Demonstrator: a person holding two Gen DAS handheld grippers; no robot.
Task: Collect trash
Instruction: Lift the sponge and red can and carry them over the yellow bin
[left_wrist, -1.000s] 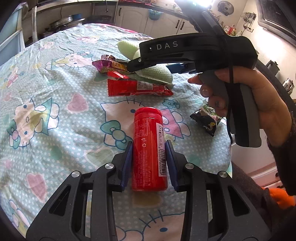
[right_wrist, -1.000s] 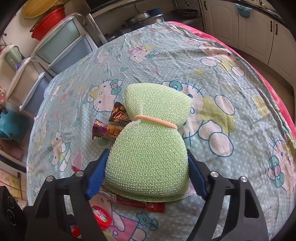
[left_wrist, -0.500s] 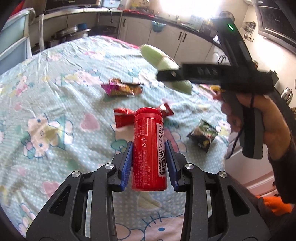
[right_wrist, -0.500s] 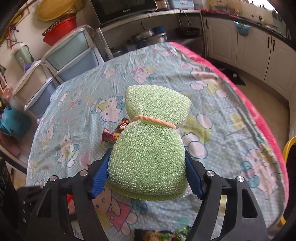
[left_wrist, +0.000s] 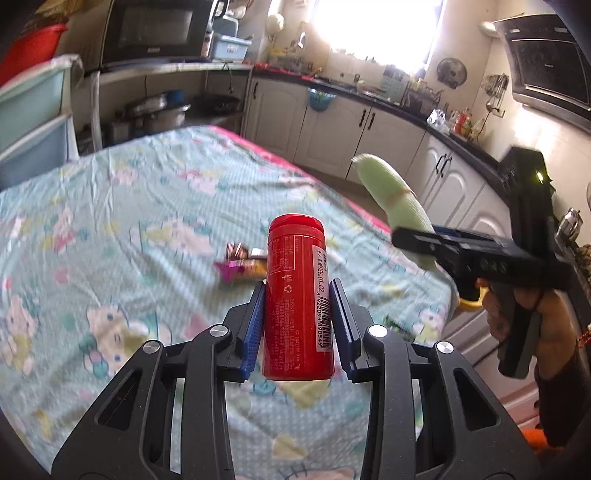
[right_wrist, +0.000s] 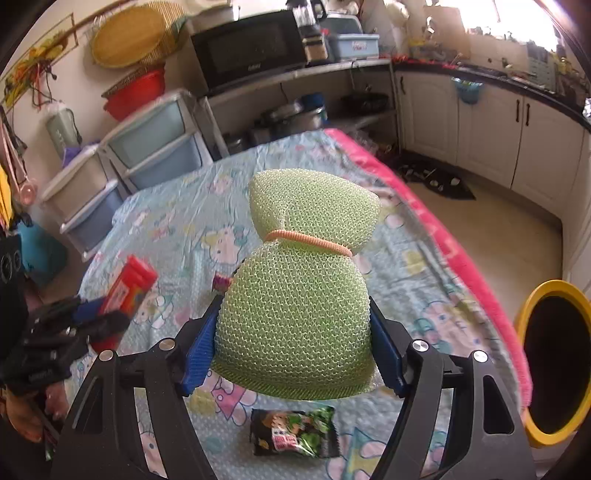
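Clamping red canister (left_wrist: 297, 299) in left gripper (left_wrist: 297, 325)

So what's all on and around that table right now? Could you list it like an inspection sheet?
Surface: table under a teal cartoon-cat cloth with a pink edge.
Job's things: red canister and green mesh scrubber, both held above the table; purple snack wrapper and dark snack packet lying on the cloth.
Clutter: nothing seen beyond those.
Grippers: left tool shut on the canister; right tool shut on the scrubber.
Cables: a thin cord at the right hand; whether it is a cable is unclear.
Surroundings: yellow-rimmed bin on the floor beside the table, microwave, drawer units, white cabinets.
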